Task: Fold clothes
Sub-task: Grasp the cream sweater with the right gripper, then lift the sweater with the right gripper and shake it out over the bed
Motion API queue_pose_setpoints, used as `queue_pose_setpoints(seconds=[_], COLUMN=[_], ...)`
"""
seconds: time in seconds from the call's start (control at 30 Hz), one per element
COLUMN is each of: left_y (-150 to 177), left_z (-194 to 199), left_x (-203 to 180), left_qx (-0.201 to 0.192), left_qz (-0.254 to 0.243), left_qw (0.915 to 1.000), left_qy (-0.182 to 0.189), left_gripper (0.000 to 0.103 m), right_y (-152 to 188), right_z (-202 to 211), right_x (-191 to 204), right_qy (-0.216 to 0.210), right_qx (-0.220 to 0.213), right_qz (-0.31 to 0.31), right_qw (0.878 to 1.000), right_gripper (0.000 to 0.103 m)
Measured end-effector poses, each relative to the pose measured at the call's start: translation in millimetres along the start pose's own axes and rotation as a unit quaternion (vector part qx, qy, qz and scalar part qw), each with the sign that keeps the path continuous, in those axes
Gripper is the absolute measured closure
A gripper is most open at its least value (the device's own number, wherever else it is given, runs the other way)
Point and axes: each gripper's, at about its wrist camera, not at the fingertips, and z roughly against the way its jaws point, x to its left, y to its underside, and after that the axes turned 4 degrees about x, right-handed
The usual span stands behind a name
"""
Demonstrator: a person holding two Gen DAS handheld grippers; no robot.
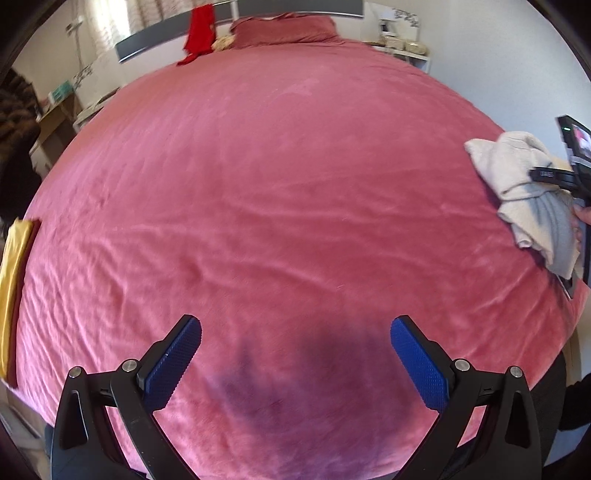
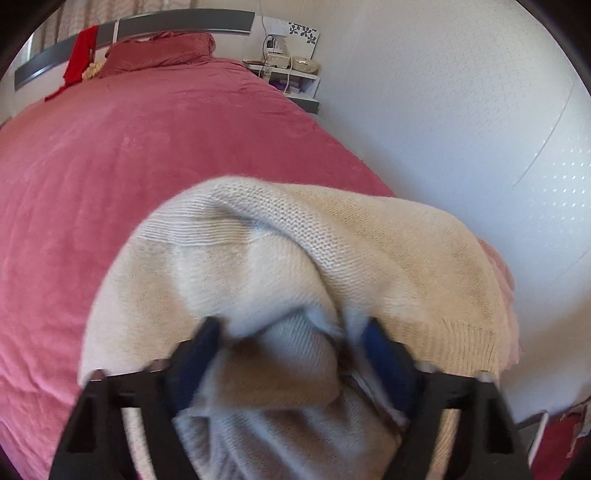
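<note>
A cream knitted sweater (image 2: 295, 236) lies bunched at the right edge of the pink bedspread (image 2: 129, 166). My right gripper (image 2: 291, 328) is sunk into the heap, and a thick fold of knit fills the gap between its blue pads, which press on it from both sides. The left wrist view shows the same sweater (image 1: 517, 184) at the far right, with the right gripper (image 1: 550, 175) and a hand (image 1: 583, 218) at it. My left gripper (image 1: 295, 332) stands open over bare bedspread (image 1: 277, 184) near the bed's front edge, holding nothing.
A folded yellow garment (image 1: 14, 280) lies at the bed's left edge. A red garment (image 1: 199, 33) hangs on the grey headboard beside a pink pillow (image 1: 284, 29). A white nightstand (image 2: 295, 77) and a white wall (image 2: 461, 129) border the bed's right side.
</note>
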Motion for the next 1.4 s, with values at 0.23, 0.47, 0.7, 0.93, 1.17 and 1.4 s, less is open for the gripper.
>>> queue_pose_setpoints(seconds=[0.23, 0.47, 0.7, 0.93, 1.17, 1.4], left_y=[17, 35, 54, 79, 105, 97], left_z=[-1, 6, 22, 37, 34, 26], left_x=[39, 74, 110, 156, 180, 150], left_qx=[0.007, 0.002, -0.015, -0.031, -0.026, -0.021], left_qz=[0.040, 0.081, 0.119, 0.186, 0.235, 0.174], left_qw=[0.9992, 0.9967, 0.9926, 0.9817, 0.9712, 0.9828], left_qy=[-0.006, -0.004, -0.015, -0.025, -0.029, -0.057], left_gripper=[0.000, 0.000, 0.000, 0.000, 0.000, 0.000], right_y=[-2, -38, -83, -112, -88, -31], right_z=[32, 147, 305, 451, 362, 164], right_x=[-50, -18, 67, 157, 182, 109], right_qy=[-0.208, -0.381, -0.555, -0.631, -0.484, -0.213], right_qx=[-0.016, -0.090, -0.166, -0.238, -0.156, 0.011], right_qz=[-0.160, -0.140, -0.057, 0.040, 0.061, 0.037], right_qw=[0.965, 0.910, 0.813, 0.737, 0.859, 0.976], right_gripper=[0.094, 0.096, 0.103, 0.098, 0.028, 0.028])
